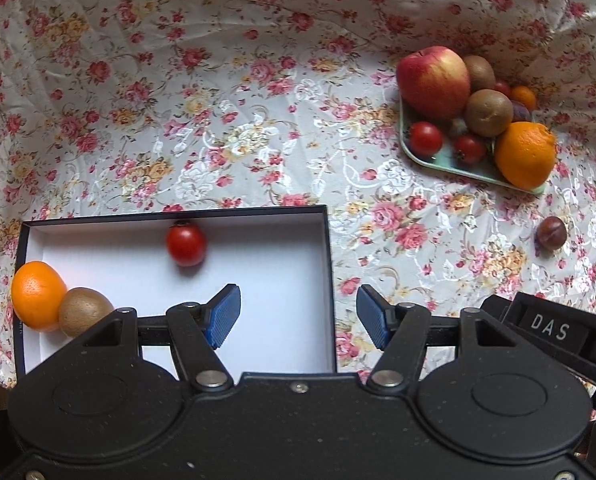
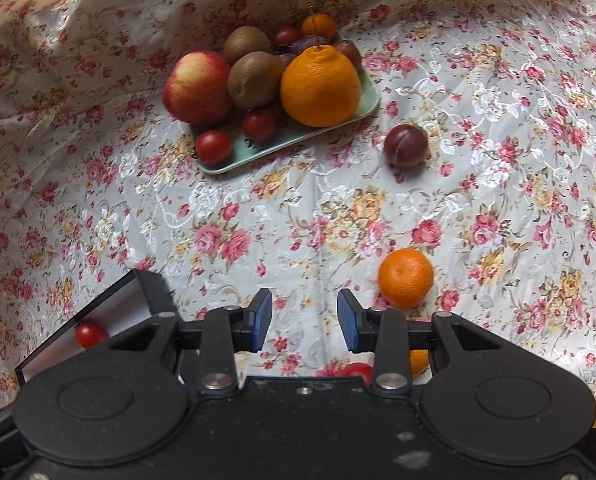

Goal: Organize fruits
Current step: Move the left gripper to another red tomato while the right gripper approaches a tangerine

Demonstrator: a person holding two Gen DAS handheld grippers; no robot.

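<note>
Progress: early. The box (image 1: pixel 178 300) holds three fruits: a tomato (image 1: pixel 186 245) against the far wall, an orange (image 1: pixel 37 295) and a kiwi (image 1: pixel 85 317) touching each other in the near left corner. Most of the box floor is bare.

Left to move: the tray (image 2: pixel 266 148) is piled with an apple (image 2: pixel 197 87), two kiwis, a big orange (image 2: pixel 320 86), several tomatoes, plums and a small mandarin at the back. Loose on the cloth (image 2: pixel 258 220): a plum (image 2: pixel 406 145) just beside the tray and a mandarin (image 2: pixel 406 277) near the right gripper (image 2: pixel 305 316). Something red and orange shows under that gripper, probably more fruit; mostly hidden.

Left gripper (image 1: pixel 298 316): jaws wide apart, empty, over the box's right edge. Right gripper: jaws parted, empty, over bare cloth.

Surface: floral cloth, creased, rising at the back. Room barely visible.
</note>
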